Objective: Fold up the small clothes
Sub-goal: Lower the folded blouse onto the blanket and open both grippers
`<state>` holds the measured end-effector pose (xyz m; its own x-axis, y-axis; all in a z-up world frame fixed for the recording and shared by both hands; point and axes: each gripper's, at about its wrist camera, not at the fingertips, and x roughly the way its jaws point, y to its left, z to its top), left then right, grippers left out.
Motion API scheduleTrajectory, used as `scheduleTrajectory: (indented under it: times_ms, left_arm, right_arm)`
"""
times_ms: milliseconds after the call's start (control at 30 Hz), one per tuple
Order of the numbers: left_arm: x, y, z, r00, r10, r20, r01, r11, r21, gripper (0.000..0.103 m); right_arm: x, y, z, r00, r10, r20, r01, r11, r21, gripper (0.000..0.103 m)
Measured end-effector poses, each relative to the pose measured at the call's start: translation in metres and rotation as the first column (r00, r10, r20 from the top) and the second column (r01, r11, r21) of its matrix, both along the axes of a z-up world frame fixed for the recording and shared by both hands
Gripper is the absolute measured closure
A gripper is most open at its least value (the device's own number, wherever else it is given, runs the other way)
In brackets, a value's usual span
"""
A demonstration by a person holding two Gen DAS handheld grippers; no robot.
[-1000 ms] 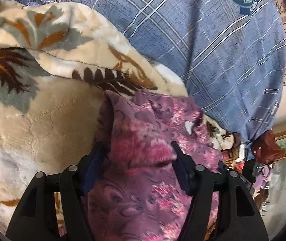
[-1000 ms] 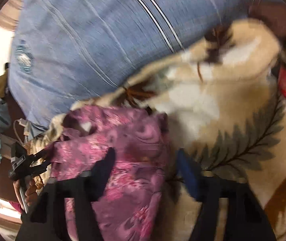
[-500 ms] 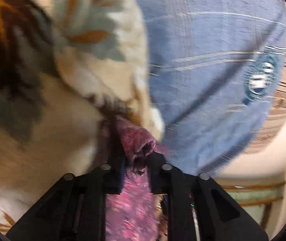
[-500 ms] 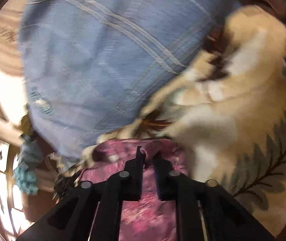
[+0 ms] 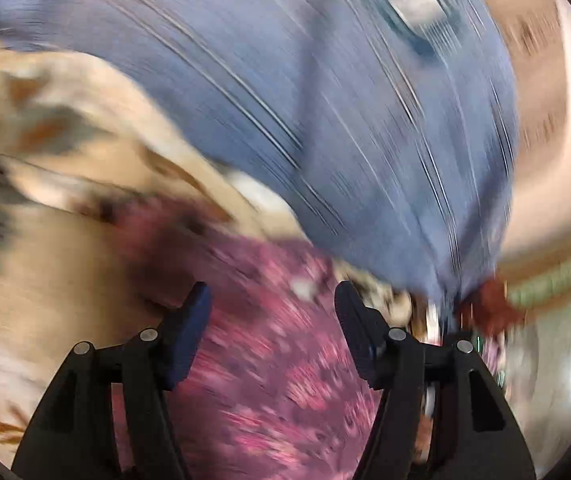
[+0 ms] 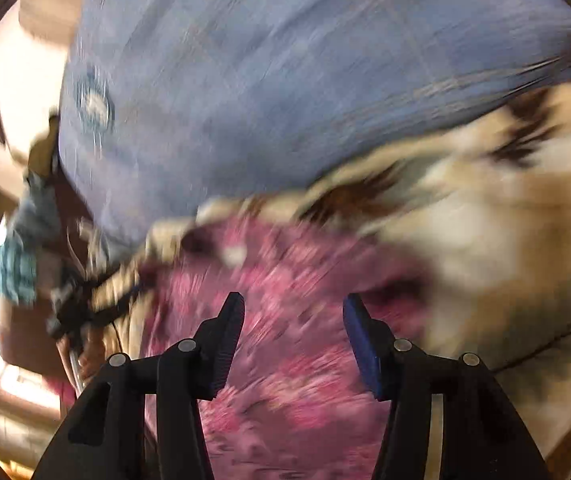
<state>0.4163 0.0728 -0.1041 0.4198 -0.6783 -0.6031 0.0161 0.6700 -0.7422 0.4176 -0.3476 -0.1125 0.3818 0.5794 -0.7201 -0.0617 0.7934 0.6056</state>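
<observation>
Both views badly smeared by motion. Left gripper point(image 5: 271, 304) low in its own view, black fingers with blue pads point(image 5: 189, 336), jaws opening, set fairly wide. Purple-pink floral garment point(image 5: 269, 368) lying between and beneath the fingers, running from the near edge up past the tips; pads standing off the cloth, no pinch visible. Garment resting on a cream fleece blanket point(image 5: 45, 272) with brown and grey leaf pattern, blanket filling the left half of the left wrist view. Far edge of the garment close against a large blue checked cloth point(image 5: 325, 120) with thin pale lines and a round emblem point(image 5: 409, 8) near the top right. Whether that blue cloth is worn by a person or draped: cannot tell.

Right gripper point(image 6: 293, 308) likewise low in its view, jaws opening, blue pads point(image 6: 365, 348) parted to a middling gap. Same floral garment point(image 6: 297, 360) spread under and between the fingers, not clamped. Small pale patch point(image 6: 234, 254) near the garment's far edge. Fleece blanket point(image 6: 485, 240) on the right side, bunched up along the far side of the garment. Blue checked cloth point(image 6: 265, 80) across the far upper part, emblem point(image 6: 94, 104) at its left. Left gripper point(image 6: 73, 312), dark and blurred, at the left edge past the garment.
</observation>
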Motion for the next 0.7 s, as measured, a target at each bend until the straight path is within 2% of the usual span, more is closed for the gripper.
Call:
scheduleTrajectory:
  times_ms: [67,100,133,167,200,267,400,533,600,700]
  left_arm:
    - [0.001,-0.028,-0.015,0.993,-0.075,-0.092,0.076,0.997,0.002,0.04]
    - [0.0,-0.04,-0.028,0.981,-0.118,-0.152,0.116,0.993,-0.024,0.04]
    - [-0.001,-0.047,-0.034,0.975,-0.14,-0.173,0.138,0.99,-0.024,0.041]
    - [-0.001,-0.053,-0.04,0.972,-0.148,-0.182,0.154,0.988,0.016,0.041]
    - [0.0,-0.055,-0.041,0.975,-0.141,-0.169,0.15,0.988,0.043,0.041]
    - [0.002,-0.048,-0.045,0.981,-0.116,-0.152,0.121,0.992,0.023,0.041]
    - [0.016,-0.021,-0.048,0.986,-0.034,-0.163,0.024,0.998,-0.059,0.041]
    - [0.026,0.007,-0.027,0.994,0.067,-0.085,-0.077,0.989,-0.129,0.041]
    - [0.028,0.022,-0.023,0.99,0.13,-0.049,-0.134,0.985,-0.111,0.041]
    - [0.031,0.021,-0.028,0.985,0.152,-0.078,-0.157,0.986,-0.061,0.041]
  right_arm:
    - [0.006,0.017,-0.011,0.997,0.004,-0.073,-0.01,0.997,-0.081,0.051]
    - [0.011,0.02,-0.02,0.991,-0.019,-0.131,0.003,0.992,-0.126,0.05]
    - [0.014,0.021,-0.026,0.985,-0.036,-0.166,0.012,0.99,-0.14,0.05]
    - [0.019,0.021,-0.031,0.981,-0.051,-0.187,0.025,0.99,-0.138,0.05]
    - [0.021,0.015,-0.032,0.983,-0.079,-0.168,0.062,0.993,-0.103,0.05]
    - [0.026,0.008,-0.03,0.987,-0.093,-0.13,0.091,0.996,-0.026,0.052]
    - [0.032,-0.003,-0.029,0.99,-0.104,-0.097,0.109,0.993,0.043,0.062]
    - [0.038,-0.015,-0.011,0.99,-0.137,-0.038,0.14,0.986,0.089,0.059]
    - [0.043,-0.025,-0.006,0.986,-0.168,-0.009,0.169,0.982,0.089,0.059]
    - [0.05,-0.037,-0.005,0.979,-0.201,-0.022,0.202,0.978,0.047,0.059]
